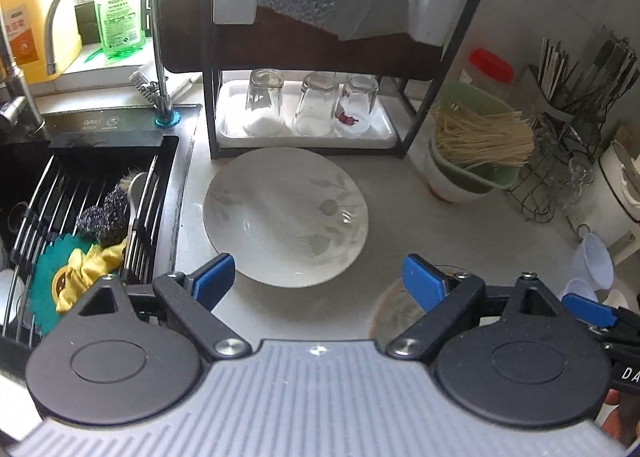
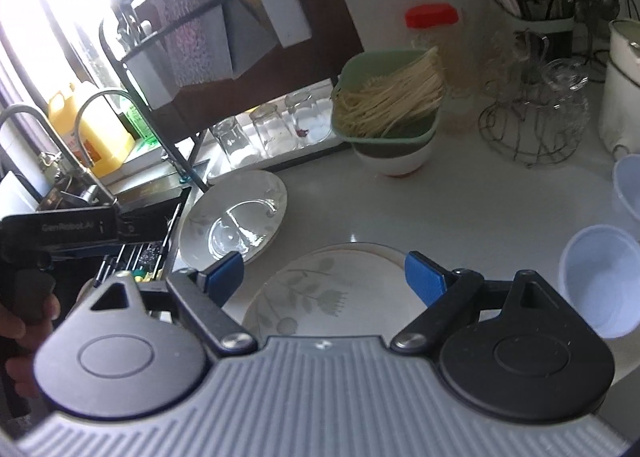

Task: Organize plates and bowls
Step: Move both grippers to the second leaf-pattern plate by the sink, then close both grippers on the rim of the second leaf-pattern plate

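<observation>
A white deep plate with a grey leaf print (image 1: 286, 215) lies on the counter in front of the dish rack; it also shows in the right wrist view (image 2: 234, 219). A second leaf-print plate with a brown rim (image 2: 324, 289) lies nearer, seen in the left wrist view (image 1: 394, 313) behind the right finger. My left gripper (image 1: 320, 281) is open and empty, just before the deep plate's near edge. My right gripper (image 2: 324, 277) is open and empty above the brown-rimmed plate. Two white plastic bowls (image 2: 600, 281) sit at the right.
A black dish rack (image 1: 308, 57) holds three upturned glasses (image 1: 312, 105) on a white tray. A sink (image 1: 80, 209) with a rack and scrubbers lies at the left. A green strainer of noodles (image 1: 480, 141) in a white bowl, a wire glass holder (image 2: 532, 113) and a utensil caddy stand at the right.
</observation>
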A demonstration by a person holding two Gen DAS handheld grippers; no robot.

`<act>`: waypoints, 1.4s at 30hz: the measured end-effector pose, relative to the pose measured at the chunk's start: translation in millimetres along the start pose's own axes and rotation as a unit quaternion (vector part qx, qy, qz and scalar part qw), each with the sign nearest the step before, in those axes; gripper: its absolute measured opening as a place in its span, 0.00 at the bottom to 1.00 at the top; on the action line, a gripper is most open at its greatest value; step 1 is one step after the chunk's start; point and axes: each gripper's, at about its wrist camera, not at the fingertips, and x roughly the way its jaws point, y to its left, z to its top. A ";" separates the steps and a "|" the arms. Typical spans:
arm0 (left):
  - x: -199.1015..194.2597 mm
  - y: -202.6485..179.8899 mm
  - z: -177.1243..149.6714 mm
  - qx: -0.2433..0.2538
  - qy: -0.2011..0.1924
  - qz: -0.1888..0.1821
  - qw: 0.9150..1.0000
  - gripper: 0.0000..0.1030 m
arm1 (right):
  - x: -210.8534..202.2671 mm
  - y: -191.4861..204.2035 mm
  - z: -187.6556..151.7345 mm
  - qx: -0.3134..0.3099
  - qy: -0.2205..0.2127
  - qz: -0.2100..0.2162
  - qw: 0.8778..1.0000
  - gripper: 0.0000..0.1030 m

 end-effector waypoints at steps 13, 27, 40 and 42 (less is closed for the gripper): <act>59.5 77.7 26.5 -0.005 0.031 -0.033 0.999 0.90 | 68.8 45.7 6.6 0.016 0.034 -0.006 0.999 0.78; 136.7 137.5 55.3 -0.023 0.075 -0.095 0.992 0.69 | 143.1 85.5 15.8 0.015 0.092 -0.041 0.995 0.57; 185.8 142.7 73.3 0.036 0.117 -0.120 0.985 0.33 | 192.9 62.9 23.9 0.065 0.115 -0.102 0.986 0.24; 187.5 142.2 72.8 0.039 0.118 -0.119 0.985 0.31 | 199.1 62.0 24.5 0.068 0.118 -0.103 0.985 0.21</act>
